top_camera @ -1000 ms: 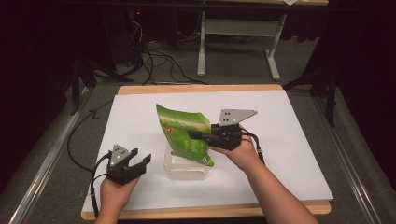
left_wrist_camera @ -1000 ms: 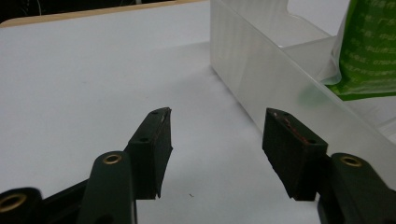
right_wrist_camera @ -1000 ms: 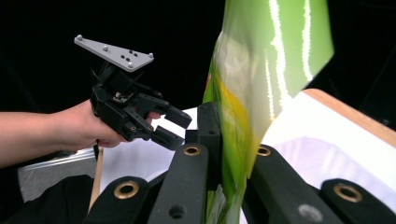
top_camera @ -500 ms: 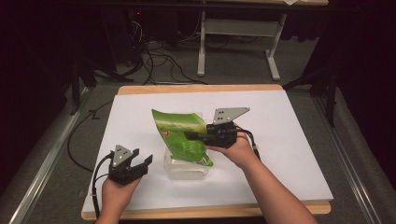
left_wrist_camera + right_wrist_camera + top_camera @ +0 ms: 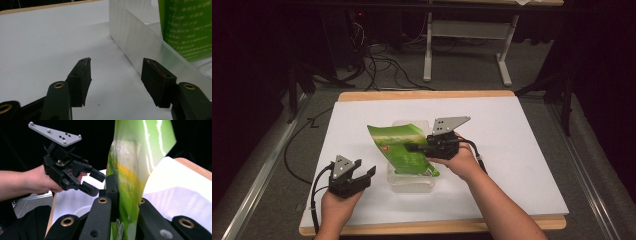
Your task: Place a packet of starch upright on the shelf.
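Presently, the following was noted at the table.

Right gripper (image 5: pixel 414 147): jaws pressed together on the green pouch (image 5: pixel 404 150), pinching its edge; in the right gripper view the pouch film (image 5: pixel 130 182) stood clamped between the two black jaws.

Left gripper (image 5: pixel 364 172): jaws spread apart, with nothing between them; it was held just above the white table cover (image 5: pixel 522 150), just beside the near left corner of the clear container (image 5: pixel 409 184) and apart from it. In the left gripper view the container wall (image 5: pixel 130 42) ran past the outer side of one jaw.

Green pouch, position: held over the clear container, its lower end down inside the box, its upper part lifted above the rim.

Green pouch, long axis: tilted, running in the high view from upper left to lower right; the wider top end pointed toward the far left of the table, the narrower end toward the person's side.

Clear container: resting on the white cover near the middle of the table, between the two hands.
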